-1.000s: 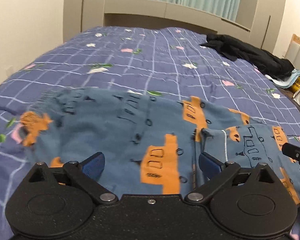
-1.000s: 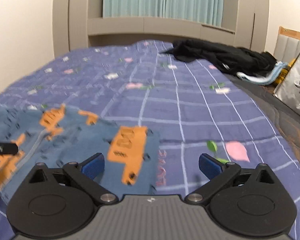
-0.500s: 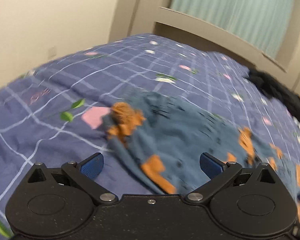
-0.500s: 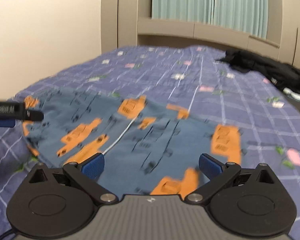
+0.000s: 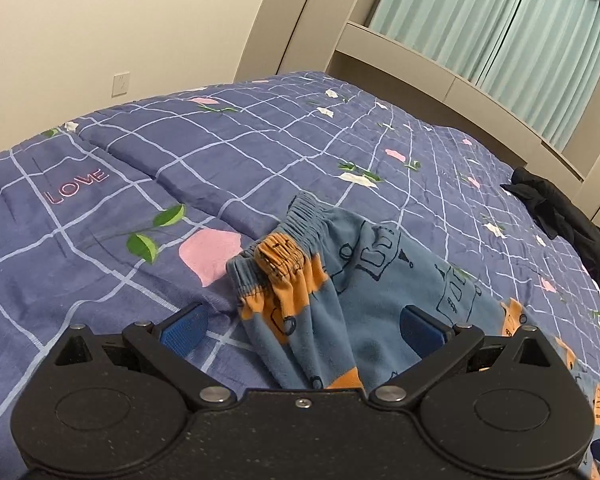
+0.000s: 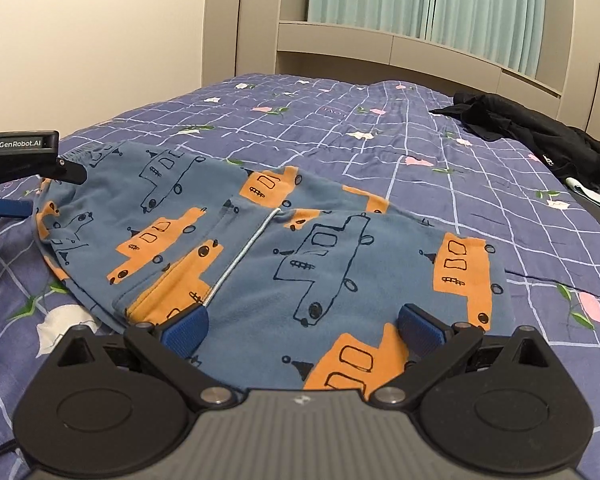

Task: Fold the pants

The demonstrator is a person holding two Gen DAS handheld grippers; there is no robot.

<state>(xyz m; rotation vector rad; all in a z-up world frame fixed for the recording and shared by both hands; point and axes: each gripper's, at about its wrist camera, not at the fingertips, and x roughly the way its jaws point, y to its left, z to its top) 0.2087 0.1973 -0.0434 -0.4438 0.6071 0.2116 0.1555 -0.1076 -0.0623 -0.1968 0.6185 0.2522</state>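
On the bed (image 5: 100, 208), our left gripper (image 5: 302, 326) and right gripper (image 6: 302, 322) hover over the pants (image 6: 284, 248), jaws spread wide, empty.

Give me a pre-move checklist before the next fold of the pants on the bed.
1. Left gripper open, pads either side of the waistband corner: ok.
2. Right gripper open over the pants: ok.
3. Pants lying flat: not ok, elastic waistband is bunched.
4. White drawstring tucked away: not ok, it lies exposed on top.
5. Bedspread beside the pants free for folding: ok; black clothing lies far off.
6. Legs aligned: cannot tell.
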